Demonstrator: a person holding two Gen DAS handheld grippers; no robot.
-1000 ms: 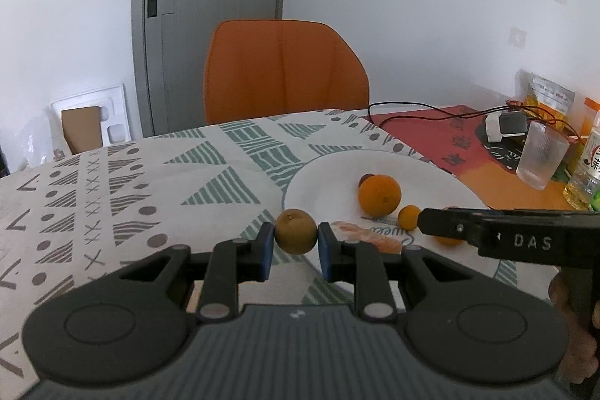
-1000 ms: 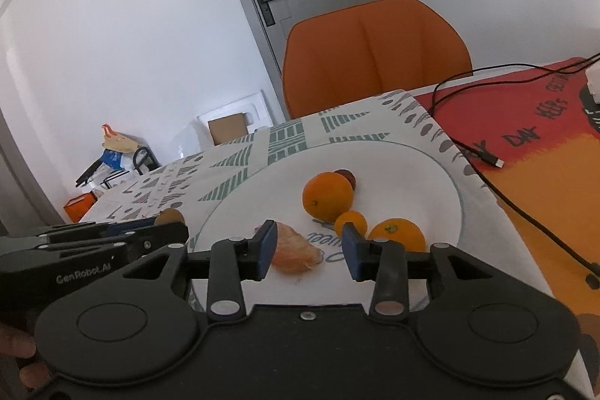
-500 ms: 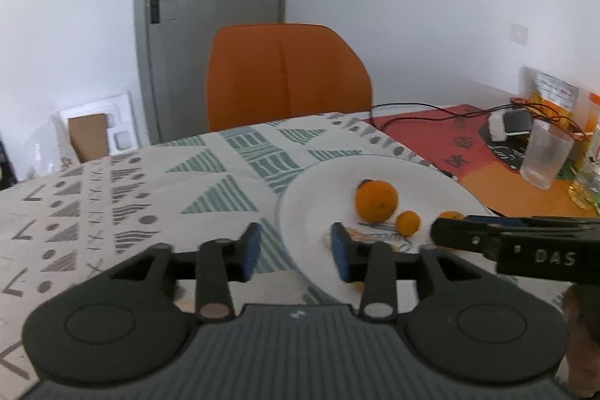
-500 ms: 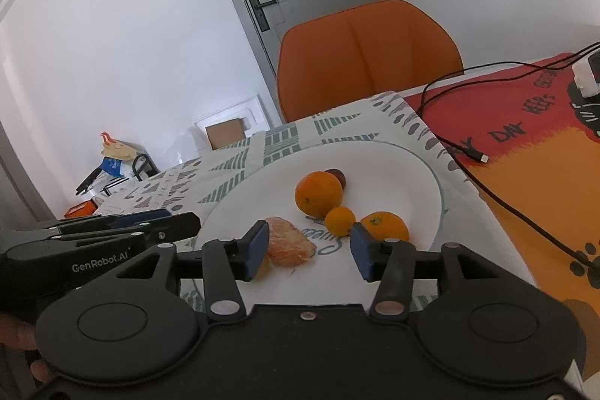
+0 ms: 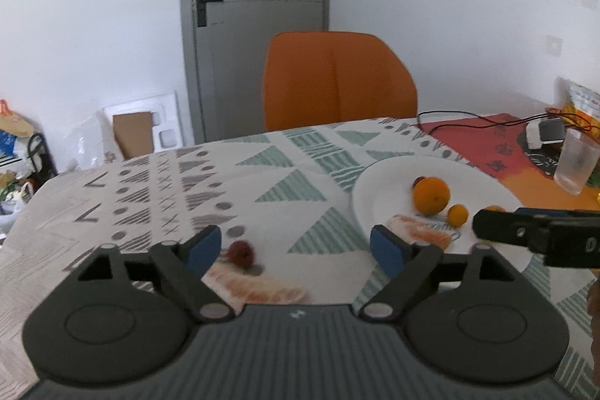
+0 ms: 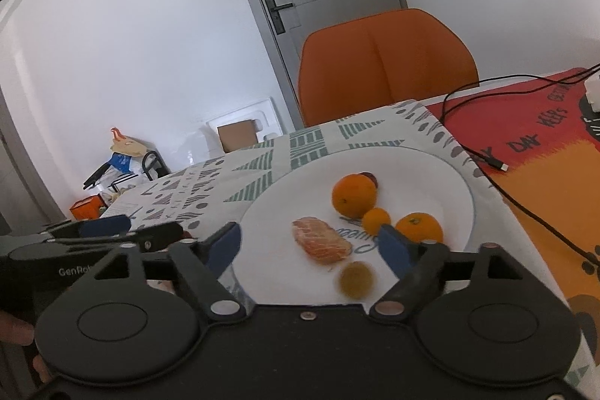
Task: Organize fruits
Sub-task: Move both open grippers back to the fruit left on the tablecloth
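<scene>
While most of the fruits already lie on the white plate (image 6: 450, 171), the work looks only partly done. Ahead of the right tool (image 6: 311, 242), on the plate, I see a big orange (image 6: 353, 195) with a small dark red fruit (image 6: 371, 178) just behind it, a tiny orange (image 6: 376, 219), a medium orange (image 6: 419, 226) close to the tool's right finger, a peeled citrus piece (image 6: 321, 244) between the two fingers, and a small greenish-brown fruit (image 6: 355, 279) nearest to the tool, which is blurred.

The right tool is wide apart and holds nothing. The left tool (image 5: 296, 248) is also wide apart and has nothing in it.

What is left, as I judge it, lies in front of the left tool on the patterned tablecloth (image 5: 187, 182) of the table, outside the plate: a small reddish fruit (image 5: 242, 253) just beside the tool's left finger, and a row of peeled citrus segments (image 5: 258, 289) very near the tool body. The plate is to the right of this tool, near its right finger. These two things probably should go to the plate next, but I cannot be sure of the wanted order.

Farther away are an orange chair (image 5: 337, 81), a red mat with a cable (image 6: 525, 137) and a plastic cup (image 5: 575, 160).
</scene>
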